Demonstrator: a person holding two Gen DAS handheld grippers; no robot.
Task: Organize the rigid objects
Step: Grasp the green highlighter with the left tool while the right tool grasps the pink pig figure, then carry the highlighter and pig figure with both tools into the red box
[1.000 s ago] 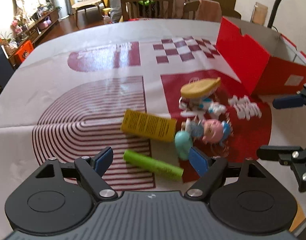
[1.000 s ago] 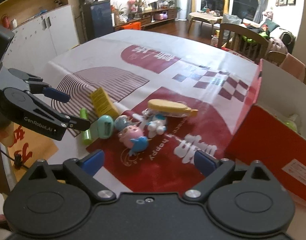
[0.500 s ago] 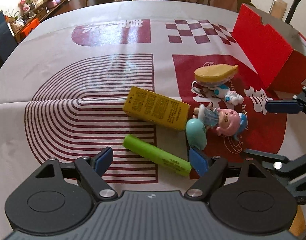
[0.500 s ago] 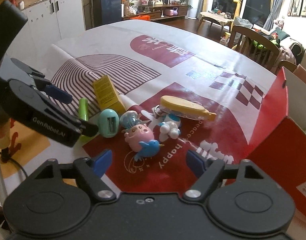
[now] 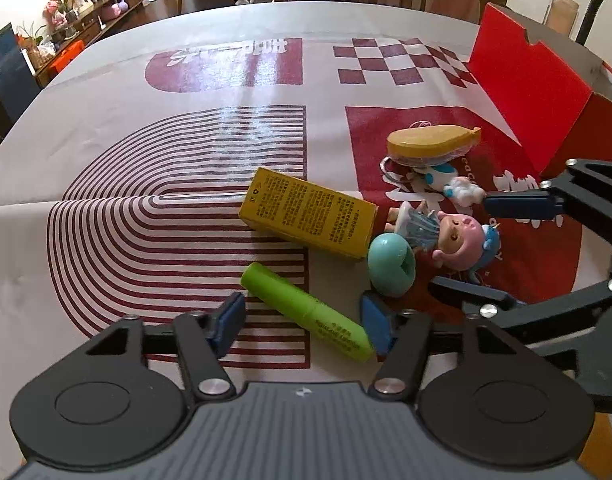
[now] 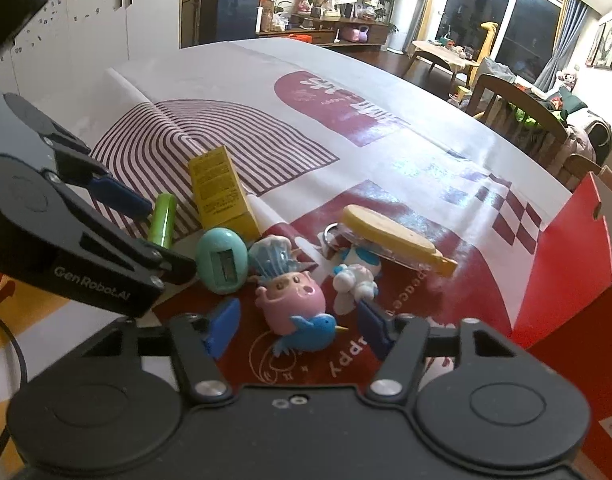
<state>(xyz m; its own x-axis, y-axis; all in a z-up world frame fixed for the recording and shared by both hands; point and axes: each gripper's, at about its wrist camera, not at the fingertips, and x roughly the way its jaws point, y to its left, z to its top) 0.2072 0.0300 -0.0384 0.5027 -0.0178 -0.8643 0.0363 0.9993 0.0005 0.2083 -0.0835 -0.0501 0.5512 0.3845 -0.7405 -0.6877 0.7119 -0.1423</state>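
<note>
Two grippers bear down on a small heap of toys on the counter (image 5: 106,128), both with jaws closing and nothing pinched yet. The left gripper (image 5: 302,322) straddles the green tube (image 5: 306,312), whose long axis runs slantwise across the gap, its near end against the right pad, so I judge a slight roll would square the bite. The right gripper (image 6: 296,330), nearer the red box (image 6: 561,264), has the pink doll (image 6: 292,304) lying between its pads.
</note>
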